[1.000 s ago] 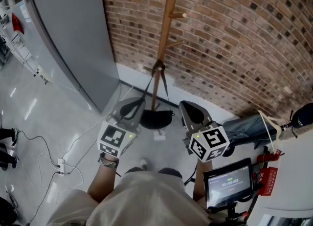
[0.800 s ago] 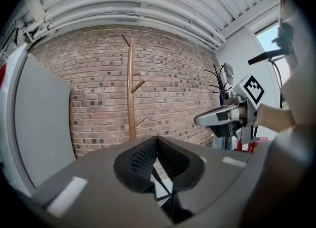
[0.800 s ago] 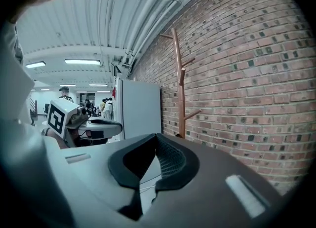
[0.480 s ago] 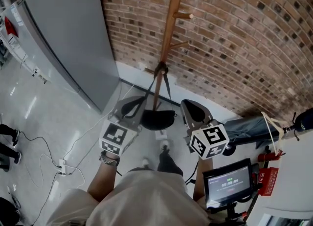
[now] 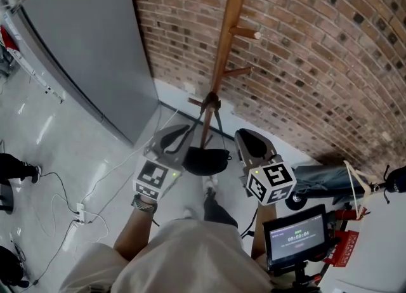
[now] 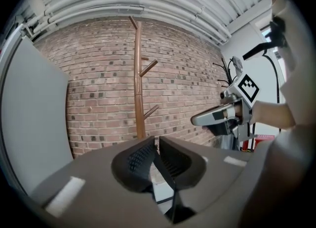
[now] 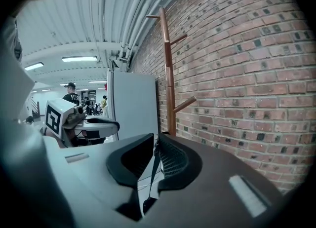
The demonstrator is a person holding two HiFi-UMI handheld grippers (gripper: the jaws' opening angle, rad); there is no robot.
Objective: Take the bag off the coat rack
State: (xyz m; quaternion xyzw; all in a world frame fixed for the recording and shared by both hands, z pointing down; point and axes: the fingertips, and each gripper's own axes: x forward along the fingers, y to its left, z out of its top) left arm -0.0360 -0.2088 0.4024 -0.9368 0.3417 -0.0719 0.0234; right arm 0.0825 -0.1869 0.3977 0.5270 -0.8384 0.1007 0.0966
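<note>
A tall wooden coat rack (image 5: 219, 63) stands against the brick wall. A black bag (image 5: 206, 158) hangs low on it by two dark straps (image 5: 214, 113) looped over a short peg. My left gripper (image 5: 172, 134) is just left of the bag, level with its left strap. My right gripper (image 5: 248, 139) is just right of the bag. Both pairs of jaws are opening, with only a narrow gap. In the left gripper view (image 6: 157, 145) and the right gripper view (image 7: 155, 150) a strap shows through the gap, beyond the pads. Neither gripper holds anything.
A grey panel (image 5: 82, 44) stands left of the rack. Cables (image 5: 70, 203) trail over the glossy floor at left, near someone's feet (image 5: 19, 171). A screen on a stand (image 5: 295, 238) and a wheeled frame (image 5: 330, 177) are at my right.
The person has stepped forward, one foot now showing under the bag. The rack and wall have drawn nearer. Both grippers keep their places on either side of the bag.
</note>
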